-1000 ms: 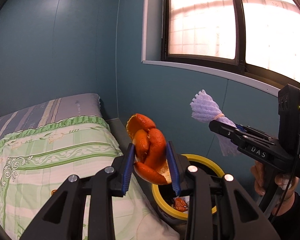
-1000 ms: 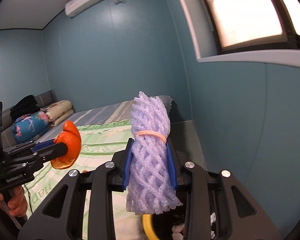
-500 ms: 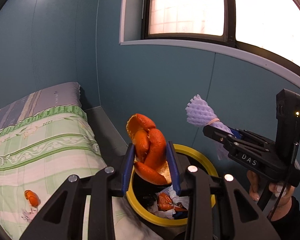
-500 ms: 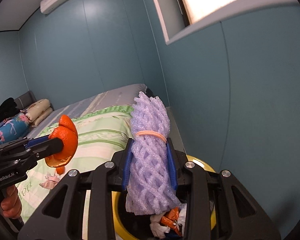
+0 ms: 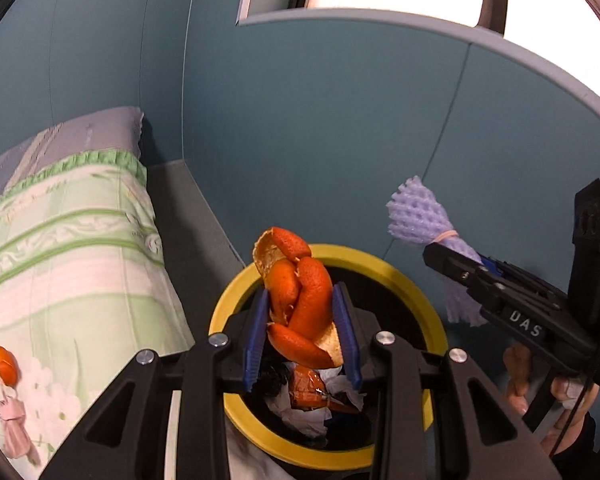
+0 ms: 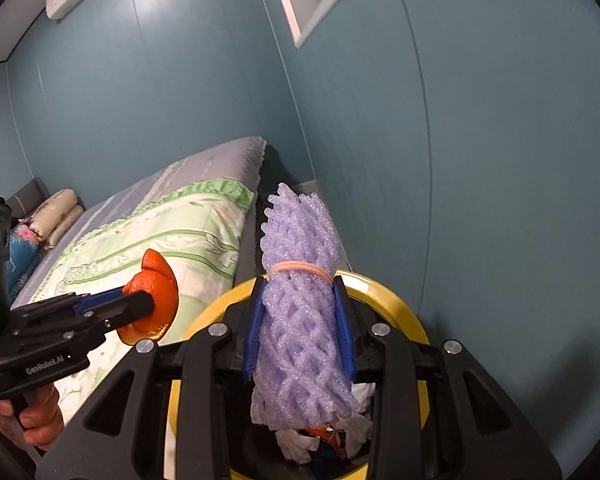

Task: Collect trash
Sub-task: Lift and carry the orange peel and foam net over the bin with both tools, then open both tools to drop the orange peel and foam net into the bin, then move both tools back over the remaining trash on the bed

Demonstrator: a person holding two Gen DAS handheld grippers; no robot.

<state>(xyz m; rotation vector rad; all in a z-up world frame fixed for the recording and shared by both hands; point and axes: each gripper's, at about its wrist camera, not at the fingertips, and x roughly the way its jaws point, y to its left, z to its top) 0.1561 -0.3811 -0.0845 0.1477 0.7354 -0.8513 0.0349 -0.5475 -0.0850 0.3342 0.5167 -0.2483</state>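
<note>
Currently, left gripper clamped on orange peel, right gripper clamped on purple foam net, both over yellow-rimmed bin.

my left gripper clamps a curl of orange peel between its blue pads, poised over the yellow-rimmed bin, which holds crumpled tissue and an orange wrapper. at right, my right gripper grips a bundle of purple foam netting tied with a rubber band, beside the bin's rim. the bed with a green-striped cover lies at left, another scrap of peel on it.
</note>
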